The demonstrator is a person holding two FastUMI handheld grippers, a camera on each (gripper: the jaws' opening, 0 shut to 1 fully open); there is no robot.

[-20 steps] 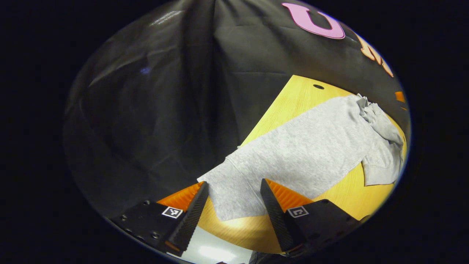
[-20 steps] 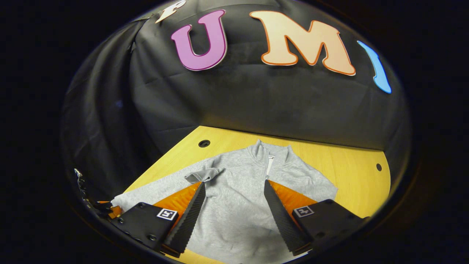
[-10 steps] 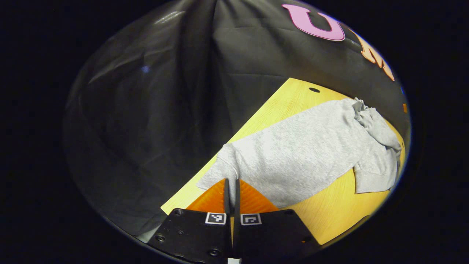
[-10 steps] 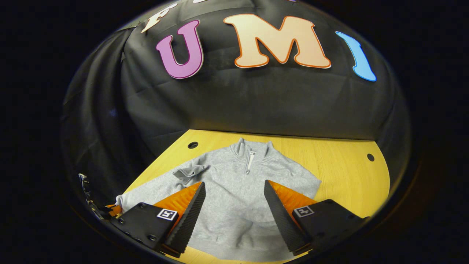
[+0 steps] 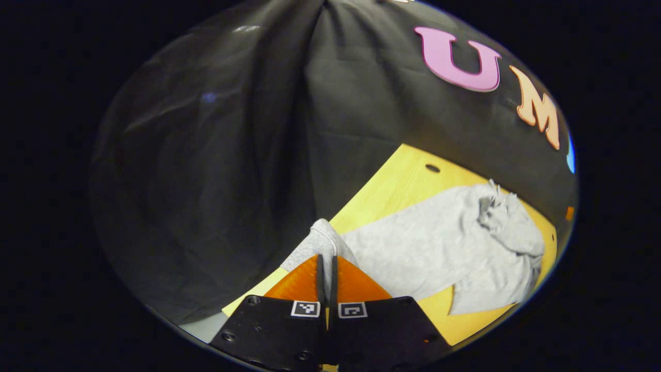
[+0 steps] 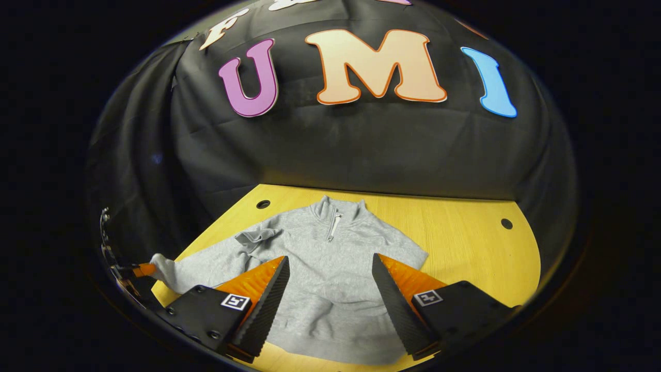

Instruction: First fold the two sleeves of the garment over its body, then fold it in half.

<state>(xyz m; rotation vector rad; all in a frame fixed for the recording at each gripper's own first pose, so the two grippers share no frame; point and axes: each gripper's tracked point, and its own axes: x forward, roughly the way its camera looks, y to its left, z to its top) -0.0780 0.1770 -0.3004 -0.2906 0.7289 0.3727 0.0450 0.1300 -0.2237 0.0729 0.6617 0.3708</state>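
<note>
A grey zip-neck sweatshirt lies flat on the yellow wooden table, collar toward the far wall. One sleeve cuff rests folded on its chest. The other sleeve stretches out toward the table's left edge. My left gripper is shut on that sleeve's end, which is lifted off the table; in the right gripper view the left gripper shows at the far left holding the cuff. My right gripper hovers open above the sweatshirt's lower body, nothing between its fingers.
Black cloth walls close in the table on the far and left sides. Round holes mark the table's far corners. Bare wood lies to the right of the sweatshirt.
My left gripper closed on the outstretched sleeve's end and has raised it off the table. The right gripper has drawn back slightly and stays open.
</note>
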